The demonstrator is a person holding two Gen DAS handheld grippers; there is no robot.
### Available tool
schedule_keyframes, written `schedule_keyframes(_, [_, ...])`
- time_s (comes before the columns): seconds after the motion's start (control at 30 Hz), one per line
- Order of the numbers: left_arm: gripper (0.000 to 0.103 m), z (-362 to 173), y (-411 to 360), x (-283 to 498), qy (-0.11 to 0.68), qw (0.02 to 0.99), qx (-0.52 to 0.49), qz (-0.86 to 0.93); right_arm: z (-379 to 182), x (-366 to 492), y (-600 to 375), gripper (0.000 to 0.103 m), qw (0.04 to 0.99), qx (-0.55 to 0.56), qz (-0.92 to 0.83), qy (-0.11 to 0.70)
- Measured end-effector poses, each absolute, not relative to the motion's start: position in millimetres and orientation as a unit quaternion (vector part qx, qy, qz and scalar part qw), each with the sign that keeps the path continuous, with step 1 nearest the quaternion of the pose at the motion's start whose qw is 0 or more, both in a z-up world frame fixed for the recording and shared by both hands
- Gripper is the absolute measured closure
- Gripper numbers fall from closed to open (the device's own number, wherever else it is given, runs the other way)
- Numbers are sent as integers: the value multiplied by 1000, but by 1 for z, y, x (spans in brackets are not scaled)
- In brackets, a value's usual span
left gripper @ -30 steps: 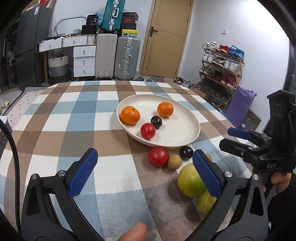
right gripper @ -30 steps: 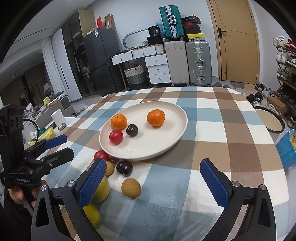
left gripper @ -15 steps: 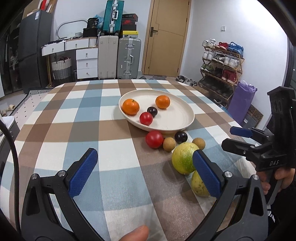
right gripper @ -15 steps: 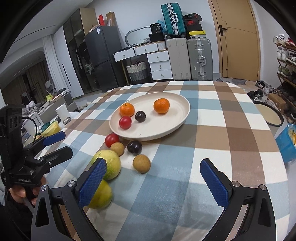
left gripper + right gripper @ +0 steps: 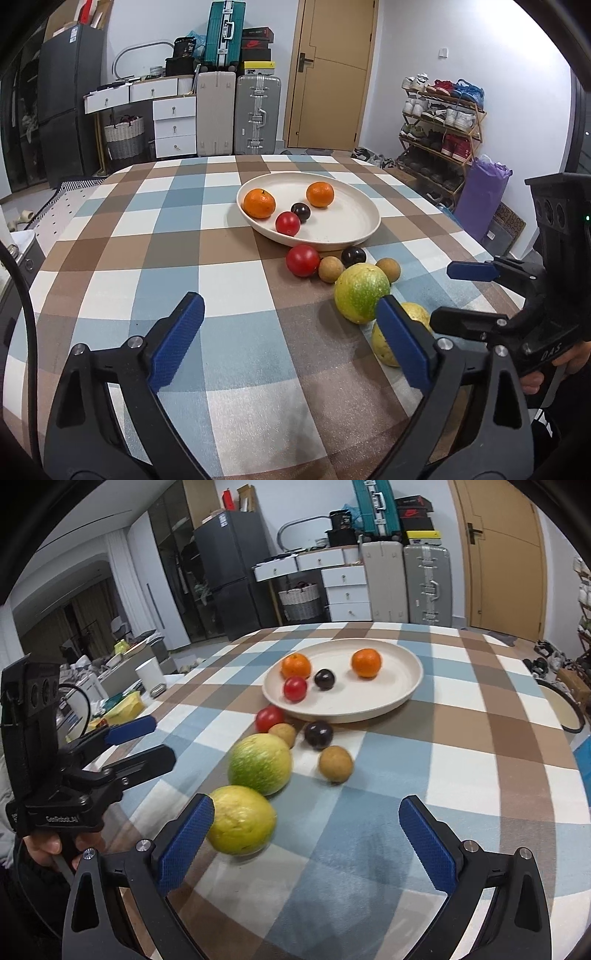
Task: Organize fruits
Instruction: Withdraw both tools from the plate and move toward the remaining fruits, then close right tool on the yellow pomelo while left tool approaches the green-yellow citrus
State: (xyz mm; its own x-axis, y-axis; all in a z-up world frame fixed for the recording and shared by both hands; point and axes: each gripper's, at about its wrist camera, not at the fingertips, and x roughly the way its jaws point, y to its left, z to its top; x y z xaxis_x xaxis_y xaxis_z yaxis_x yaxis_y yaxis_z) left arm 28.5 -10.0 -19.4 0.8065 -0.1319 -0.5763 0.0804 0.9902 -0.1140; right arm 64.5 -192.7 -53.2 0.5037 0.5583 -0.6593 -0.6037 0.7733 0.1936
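Left wrist view: the left gripper hangs over the checked tablecloth with its jaws wide but closing, nothing between them and neither blue pad touching any fruit. A cream plate sits past the middle of the table and holds two oranges, a red tomato and a dark plum. Six fruits remain on the cloth just in front of the plate: a second red tomato, a brown longan touching it, a dark plum near the plate rim, another longan, a large green citrus and a yellow citrus partly hidden behind the left gripper's right-hand finger. Right wrist view: the right gripper is spread wide and empty; its left-hand pad stands just beside the yellow citrus, and contact cannot be confirmed because the fruit is blurred. The green citrus lies just beyond it, close to or touching the yellow one. A hand grips the other gripper's handle at the left edge of this view.
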Motion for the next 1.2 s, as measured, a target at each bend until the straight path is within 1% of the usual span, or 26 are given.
schedule_keyframes(0.17, [9, -19, -10, 29, 307, 949, -43, -57, -58, 61, -181, 1, 852, -43, 352, 385])
schedule_keyframes(0.4, [8, -19, -10, 29, 308, 949, -45, -57, -65, 60, -166, 11, 838, -58, 362, 403])
schedule_keyframes(0.43, [8, -19, -10, 29, 308, 949, -45, -57, -66, 60, -164, 15, 836, -59, 364, 406])
schedule_keyframes(0.5, [8, -20, -10, 30, 309, 948, -47, -56, -67, 60, -161, 19, 832, -62, 369, 410])
schedule_keyframes(0.57, [8, -21, -9, 31, 312, 947, -50, -54, -68, 59, -158, 25, 828, -63, 374, 413])
schedule_keyframes(0.6, [8, -21, -9, 31, 313, 947, -52, -55, -69, 59, -156, 31, 825, -63, 377, 415])
schedule_keyframes(0.67, [8, -22, -8, 31, 314, 946, -55, -53, -71, 60, -154, 38, 821, -66, 379, 422])
schedule_keyframes(0.7, [8, -22, -7, 31, 314, 946, -56, -52, -71, 60, -153, 44, 818, -64, 384, 423])
schedule_keyframes(0.73, [8, -23, -7, 31, 314, 946, -57, -52, -71, 59, -153, 47, 817, -62, 387, 423])
schedule_keyframes(1.1, [8, -22, -8, 32, 319, 945, -51, -51, -49, 60, -178, 48, 844, -40, 374, 382])
schedule_keyframes(1.2, [8, -23, -10, 34, 326, 941, -64, -58, -44, 64, -189, 48, 855, -34, 360, 372])
